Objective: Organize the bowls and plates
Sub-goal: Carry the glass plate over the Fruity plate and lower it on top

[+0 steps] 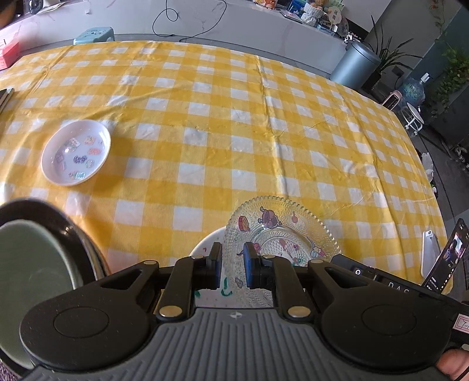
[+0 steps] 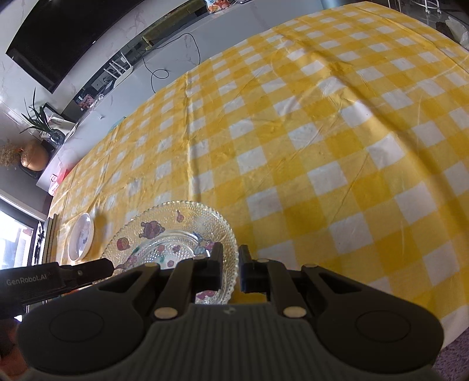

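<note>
The left claw point(image 1: 233, 265) and the right claw point(image 2: 230, 271) both pinched the rim of the clear glass plate point(image 1: 281, 231), one on each side. That plate sat tilted over a white plate point(image 1: 206, 244) near the table point(image 1: 205, 117) edge. A small white dish point(image 1: 76, 152) lay well apart; a green bowl point(image 1: 32, 278) nested in a dark bowl point(image 1: 67, 222) at left.

A yellow-and-white checked tablecloth point(image 1: 234, 123) covers the surface. Near its right edge a phone point(image 1: 448, 258) stands propped upright beside a white block point(image 1: 428, 252). Beyond the far edge stand a pale blue stool point(image 1: 95, 34), a grey lidded bin point(image 1: 356, 64), a trailing black cable point(image 1: 187, 20) and potted plants point(image 1: 390, 55). A dark television point(image 2: 61, 35) hangs on the wall.
</note>
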Demonstrator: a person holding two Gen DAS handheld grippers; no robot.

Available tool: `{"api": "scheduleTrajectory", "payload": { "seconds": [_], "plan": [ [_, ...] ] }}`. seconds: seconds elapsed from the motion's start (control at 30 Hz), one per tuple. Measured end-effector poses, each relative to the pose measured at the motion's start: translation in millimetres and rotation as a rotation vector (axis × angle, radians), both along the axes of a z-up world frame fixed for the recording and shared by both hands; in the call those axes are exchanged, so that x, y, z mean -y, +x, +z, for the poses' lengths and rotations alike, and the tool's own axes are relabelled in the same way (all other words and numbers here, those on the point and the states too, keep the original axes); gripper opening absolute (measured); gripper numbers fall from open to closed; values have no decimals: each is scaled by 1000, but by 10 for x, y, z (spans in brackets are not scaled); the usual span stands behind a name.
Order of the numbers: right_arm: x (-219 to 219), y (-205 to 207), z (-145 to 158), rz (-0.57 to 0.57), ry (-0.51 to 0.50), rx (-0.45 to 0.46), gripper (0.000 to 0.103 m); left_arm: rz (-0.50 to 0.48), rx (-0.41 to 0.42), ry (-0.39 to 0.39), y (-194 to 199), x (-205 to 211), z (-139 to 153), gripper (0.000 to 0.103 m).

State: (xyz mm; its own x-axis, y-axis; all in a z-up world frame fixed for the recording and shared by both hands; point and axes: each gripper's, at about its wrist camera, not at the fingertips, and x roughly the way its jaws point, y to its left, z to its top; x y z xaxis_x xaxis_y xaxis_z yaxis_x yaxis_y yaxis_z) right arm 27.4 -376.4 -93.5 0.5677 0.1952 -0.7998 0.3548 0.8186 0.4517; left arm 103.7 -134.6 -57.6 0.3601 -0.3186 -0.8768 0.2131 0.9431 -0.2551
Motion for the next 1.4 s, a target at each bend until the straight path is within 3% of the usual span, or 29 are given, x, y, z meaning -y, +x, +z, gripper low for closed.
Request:
{"api": "scheduleTrajectory", "payload": {
  "seconds": [0.27,0.73,1.4],
  "plan": [
    [-189,-161,46,44,-69,13,8,47,33,31,-345,-90,-74,16],
    [-382,-220,12,56,-129,30,7,83,50,50,-482,-200,-302,16],
    [-724,-156,22,127,-370,85,2,-12,165,174,-654,-69,-306,19]
  ]
}}
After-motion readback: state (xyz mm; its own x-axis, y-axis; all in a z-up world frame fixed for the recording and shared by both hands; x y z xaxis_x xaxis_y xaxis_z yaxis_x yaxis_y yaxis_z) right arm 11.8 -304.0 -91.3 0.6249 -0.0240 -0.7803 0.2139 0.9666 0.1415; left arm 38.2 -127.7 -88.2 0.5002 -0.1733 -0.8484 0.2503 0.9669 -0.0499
